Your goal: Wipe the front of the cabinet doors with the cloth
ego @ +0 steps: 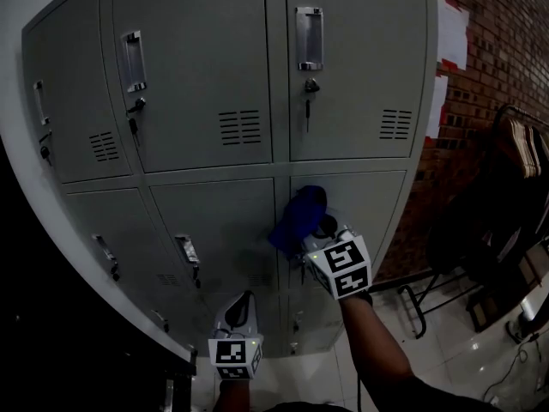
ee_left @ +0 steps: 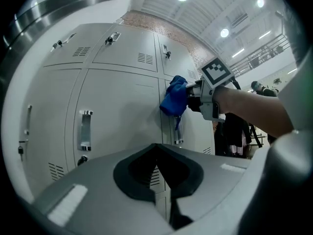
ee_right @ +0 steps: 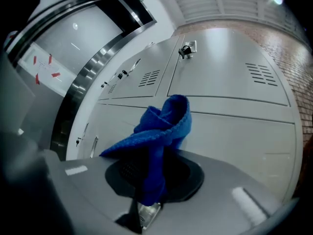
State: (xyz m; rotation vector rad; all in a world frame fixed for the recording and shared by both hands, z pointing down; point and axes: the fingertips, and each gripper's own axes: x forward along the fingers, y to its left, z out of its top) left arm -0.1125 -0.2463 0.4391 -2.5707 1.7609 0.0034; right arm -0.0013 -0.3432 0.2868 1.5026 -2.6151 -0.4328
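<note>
A grey metal locker cabinet (ego: 206,67) with several doors fills the head view. My right gripper (ego: 319,233) is shut on a bunched blue cloth (ego: 297,215). The cloth sits at the seam between the two lower doors, near the top of the lower right door (ego: 360,204). From the left gripper view the cloth (ee_left: 173,97) hangs just above that door's handle (ee_left: 177,131). In the right gripper view the cloth (ee_right: 161,126) rises from between the jaws of the right gripper (ee_right: 151,180). My left gripper (ego: 243,309) is lower and to the left, off the doors, shut and empty (ee_left: 157,175).
Keys hang in the upper doors' locks (ego: 307,110). A brick wall (ego: 497,58) with white papers (ego: 450,33) stands right of the cabinet. A rack with dark garments (ego: 506,196) is beside it on the glossy tiled floor (ego: 446,359).
</note>
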